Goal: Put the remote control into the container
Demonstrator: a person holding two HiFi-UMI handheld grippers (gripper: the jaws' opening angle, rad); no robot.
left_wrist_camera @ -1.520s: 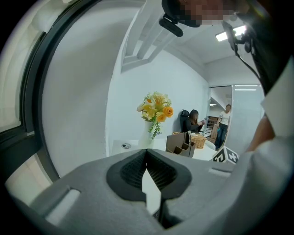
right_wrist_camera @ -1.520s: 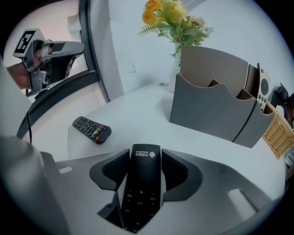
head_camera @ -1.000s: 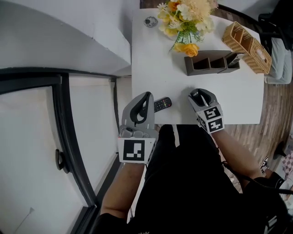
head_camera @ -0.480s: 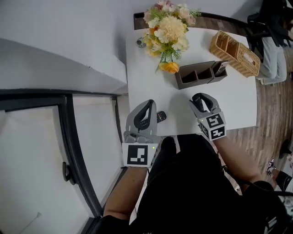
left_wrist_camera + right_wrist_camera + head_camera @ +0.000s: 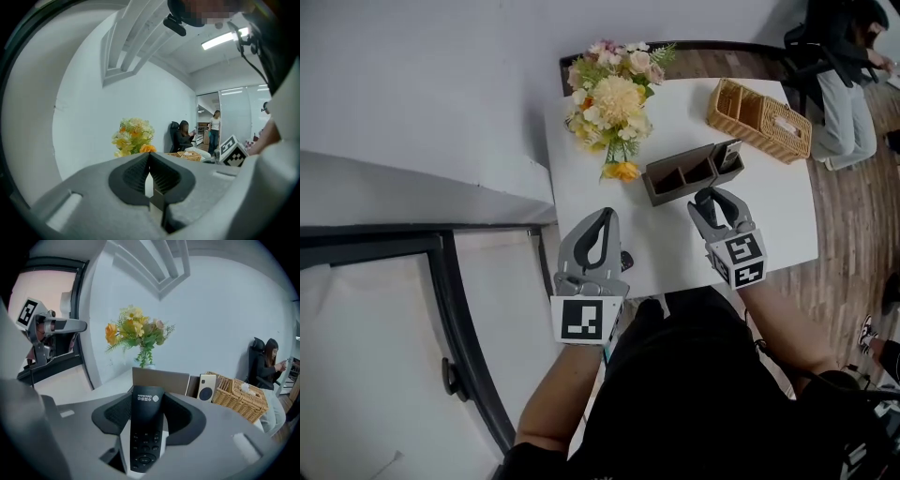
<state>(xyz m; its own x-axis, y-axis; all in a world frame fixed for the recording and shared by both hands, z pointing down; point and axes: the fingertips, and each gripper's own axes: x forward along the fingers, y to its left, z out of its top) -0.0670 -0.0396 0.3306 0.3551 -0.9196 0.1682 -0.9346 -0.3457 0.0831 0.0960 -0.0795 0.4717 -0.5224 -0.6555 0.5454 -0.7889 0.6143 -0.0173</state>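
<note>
Remote control [image 5: 143,437]: clamped lengthwise in right gripper [image 5: 147,401], lower centre; black, slim, buttoned, white logo at far end. Left gripper [image 5: 149,164]: closed, empty.

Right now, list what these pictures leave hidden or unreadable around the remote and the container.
- Remote control: in the head view, mostly hidden inside the right gripper; its button labels are too small to read in the right gripper view.
- Container: the right gripper view shows only its outer wall, so its inside is hidden there.
- Second remote: in the head view, mostly covered by the left gripper.
</note>
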